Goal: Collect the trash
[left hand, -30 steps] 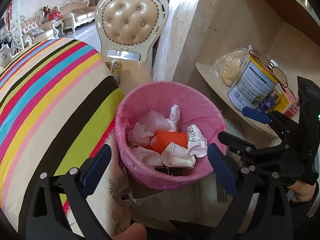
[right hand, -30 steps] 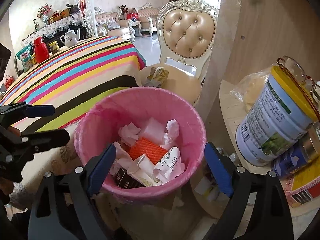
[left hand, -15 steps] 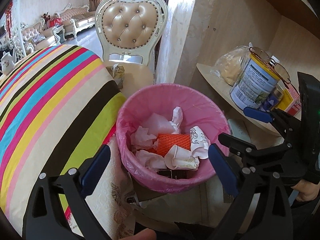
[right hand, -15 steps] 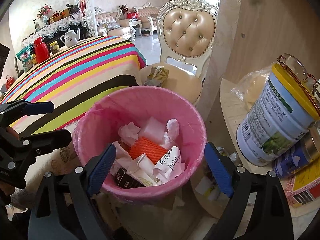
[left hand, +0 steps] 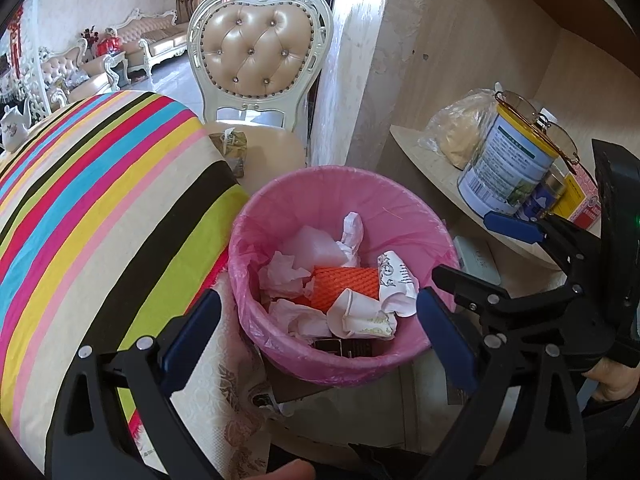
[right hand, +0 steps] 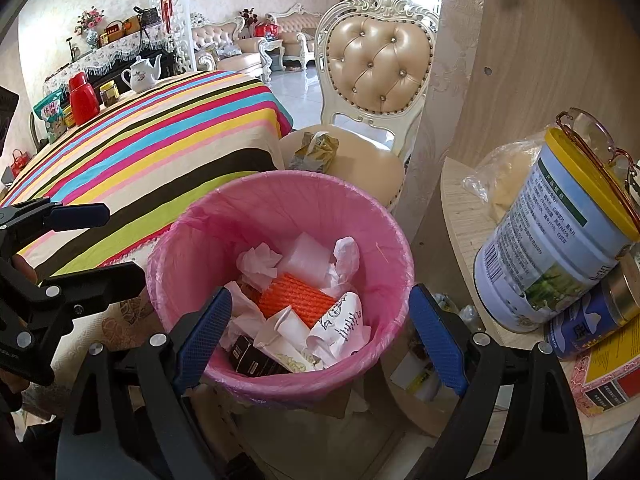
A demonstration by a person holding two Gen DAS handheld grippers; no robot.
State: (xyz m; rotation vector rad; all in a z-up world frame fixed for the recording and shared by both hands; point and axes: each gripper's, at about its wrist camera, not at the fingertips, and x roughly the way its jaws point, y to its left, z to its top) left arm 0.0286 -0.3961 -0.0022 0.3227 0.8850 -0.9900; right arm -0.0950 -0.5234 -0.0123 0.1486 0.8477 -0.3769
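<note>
Hovering with jaws spread and empty, the left gripper (left hand: 318,320) and right gripper (right hand: 320,326) have drawn back slightly from the pink-lined round bin (right hand: 384,220), which holds crumpled paper and orange mesh (right hand: 298,298); a crumpled wrapper (right hand: 316,150) remains on the cream chair seat (right hand: 360,168).

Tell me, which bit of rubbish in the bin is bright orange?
The ribbed foam piece in the middle of the pink bin. Around it lie pale crumpled papers and a dark box.
</note>
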